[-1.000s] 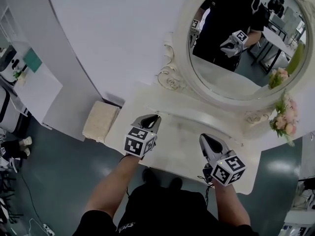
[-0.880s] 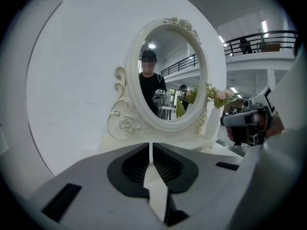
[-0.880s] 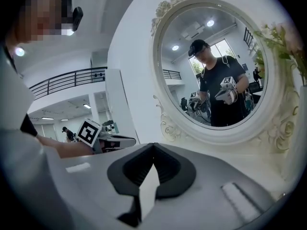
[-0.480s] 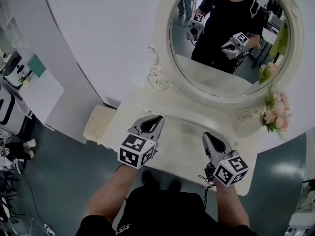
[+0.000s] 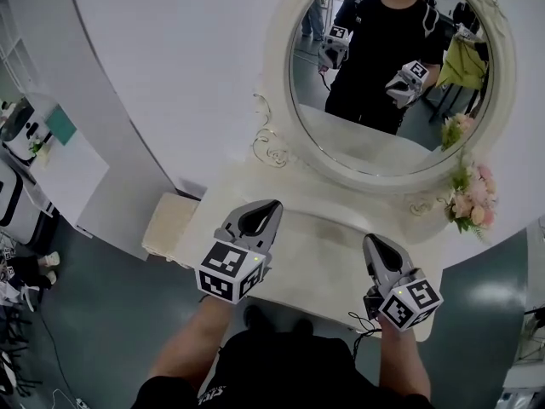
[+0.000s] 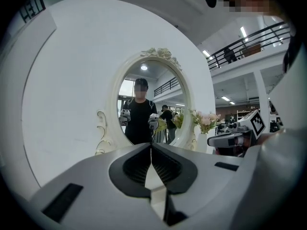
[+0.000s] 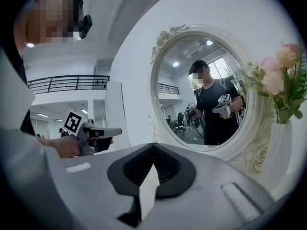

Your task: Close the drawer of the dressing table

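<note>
The white dressing table stands below me, with its oval mirror behind it. Its drawer shows in no view; the front edge lies under my arms and body. My left gripper hovers above the left part of the tabletop, shut, tips touching with nothing between them. Over the right part hangs my right gripper, also shut and empty. Both point level at the mirror, which reflects me holding them. Each gripper view shows the other gripper: the right gripper and the left gripper.
Pink flowers in a white vase stand at the table's back right. A cream cushioned stool sits left of the table by the curved white wall. A white desk with small items is further left.
Both grippers have risen off the tabletop toward my head camera. The left one lifted more and drew back a little; the right one shifted slightly right.
</note>
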